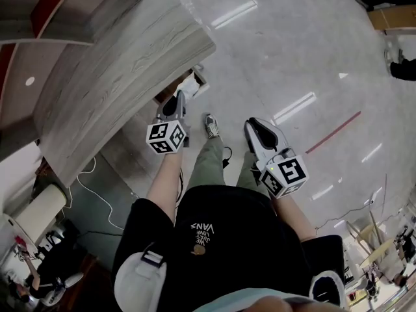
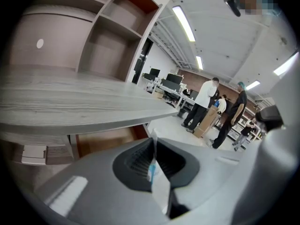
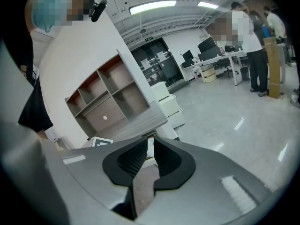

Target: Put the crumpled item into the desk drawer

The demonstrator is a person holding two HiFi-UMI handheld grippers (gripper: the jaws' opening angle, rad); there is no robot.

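My left gripper [image 1: 180, 97] is shut on the crumpled item [image 1: 189, 85], a white wrapper with a bit of blue. In the left gripper view the crumpled item [image 2: 157, 182] shows as a thin strip pinched between the pads of the left gripper [image 2: 152, 145]. It hangs at the corner of the grey wood desk [image 1: 123, 64], just over the open drawer [image 1: 168, 94]. The brown inside of the drawer [image 2: 105, 139] shows under the desk top [image 2: 70, 102]. My right gripper [image 1: 251, 123] hangs shut and empty to the right, over the floor; in its own view the right gripper [image 3: 149, 145] points toward the desk [image 3: 140, 121].
A shelf unit [image 2: 112, 36] stands behind the desk and a white cabinet [image 3: 169, 106] beside it. A white cable [image 1: 97, 197] trails on the floor by the desk. My legs and shoe [image 1: 211, 127] are between the grippers. Several people [image 2: 201, 102] stand far off.
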